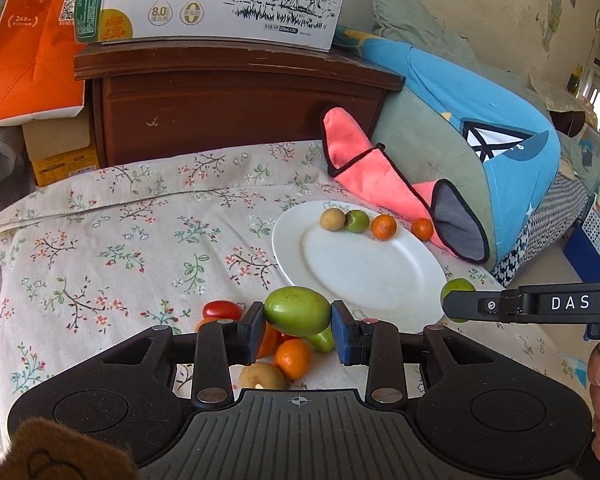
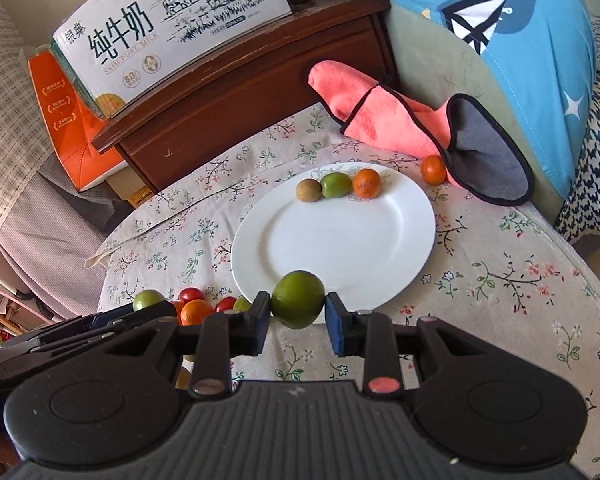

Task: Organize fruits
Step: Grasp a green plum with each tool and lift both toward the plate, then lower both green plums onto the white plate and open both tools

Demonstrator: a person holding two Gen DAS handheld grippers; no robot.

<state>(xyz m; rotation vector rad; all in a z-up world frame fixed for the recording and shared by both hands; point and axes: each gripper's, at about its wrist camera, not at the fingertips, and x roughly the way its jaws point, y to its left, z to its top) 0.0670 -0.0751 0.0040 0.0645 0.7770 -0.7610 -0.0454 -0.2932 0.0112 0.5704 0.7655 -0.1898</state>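
Observation:
My left gripper (image 1: 298, 322) is shut on an oval green fruit (image 1: 297, 310), held above a small pile of fruit (image 1: 288, 354) on the floral cloth. My right gripper (image 2: 298, 320) is shut on a round green fruit (image 2: 297, 305) over the near rim of the white plate (image 2: 340, 248). On the plate's far rim a brown fruit (image 2: 308, 190), a green fruit (image 2: 336, 185) and an orange fruit (image 2: 367, 183) sit in a row. Another orange fruit (image 2: 433, 169) lies off the plate beside the pink mitt. In the left wrist view the right gripper (image 1: 456, 306) enters from the right with its fruit.
A pink and grey oven mitt (image 2: 420, 128) lies behind the plate. A dark wooden cabinet (image 2: 240, 92) bearing a milk carton box (image 2: 172, 28) stands at the back. A blue cushion (image 2: 520, 60) is on the right. Red tomatoes and oranges (image 2: 198, 308) lie left of the plate.

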